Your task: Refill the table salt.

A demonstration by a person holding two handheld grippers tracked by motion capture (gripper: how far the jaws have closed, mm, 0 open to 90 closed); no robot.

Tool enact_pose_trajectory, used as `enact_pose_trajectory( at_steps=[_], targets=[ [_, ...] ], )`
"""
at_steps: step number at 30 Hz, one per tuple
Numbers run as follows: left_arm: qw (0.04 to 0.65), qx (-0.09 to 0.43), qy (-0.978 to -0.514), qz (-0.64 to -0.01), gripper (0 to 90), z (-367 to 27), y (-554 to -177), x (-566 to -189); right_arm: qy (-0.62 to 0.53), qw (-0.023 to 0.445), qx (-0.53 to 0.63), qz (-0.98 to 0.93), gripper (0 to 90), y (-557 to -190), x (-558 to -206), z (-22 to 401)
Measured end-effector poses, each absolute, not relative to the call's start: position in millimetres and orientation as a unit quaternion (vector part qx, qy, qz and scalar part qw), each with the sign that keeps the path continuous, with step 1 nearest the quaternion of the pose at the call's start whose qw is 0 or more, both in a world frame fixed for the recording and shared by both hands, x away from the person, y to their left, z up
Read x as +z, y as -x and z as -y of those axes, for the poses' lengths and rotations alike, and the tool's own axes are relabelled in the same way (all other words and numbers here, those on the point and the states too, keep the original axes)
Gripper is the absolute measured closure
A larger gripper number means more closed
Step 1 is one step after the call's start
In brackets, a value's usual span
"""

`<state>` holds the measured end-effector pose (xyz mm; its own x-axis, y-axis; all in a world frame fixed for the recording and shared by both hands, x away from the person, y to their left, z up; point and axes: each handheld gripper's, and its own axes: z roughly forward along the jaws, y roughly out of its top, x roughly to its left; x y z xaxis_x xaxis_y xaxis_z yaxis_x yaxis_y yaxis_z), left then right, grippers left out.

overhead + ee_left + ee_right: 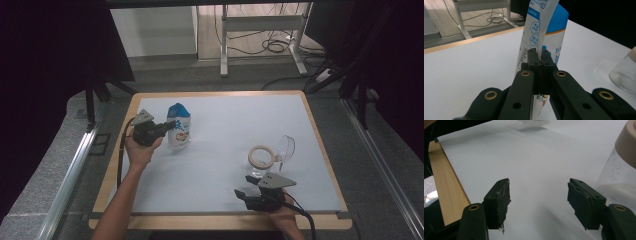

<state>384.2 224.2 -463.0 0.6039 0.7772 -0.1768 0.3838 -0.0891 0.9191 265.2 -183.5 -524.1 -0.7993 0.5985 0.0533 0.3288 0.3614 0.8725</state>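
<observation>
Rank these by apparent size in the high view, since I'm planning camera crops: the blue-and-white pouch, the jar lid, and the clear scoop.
1. Blue-and-white pouch, clearly the largest; the left gripper pinches its edge.
2 and 3. Jar lid and clear scoop look alike in size; I would not rank them.

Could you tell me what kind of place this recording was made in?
Probably a lab or test workspace: a white-topped table with a wooden edge, dark curtains at both sides, and loose cables on the floor beyond.

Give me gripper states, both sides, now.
Left gripper: closed on the edge of the blue-and-white pouch.
Right gripper: open, holding nothing, above the white table.
</observation>
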Motion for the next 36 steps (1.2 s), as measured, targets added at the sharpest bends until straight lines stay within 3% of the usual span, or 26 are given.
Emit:
enact_pose_trajectory(
  at_steps=[15, 36],
  targets=[
    [0.555, 0.162, -0.722, -0.381, 90.0, -216, -362, -448, -0.278, 0.143, 0.490, -0.814, 35.1, -262, -521, 177],
    [0.569, 0.136, -0.721, -0.372, 90.0, -204, -351, -454, -0.268, 0.143, 0.498, -0.812, 35.0, -260, -519, 169]
  ],
)
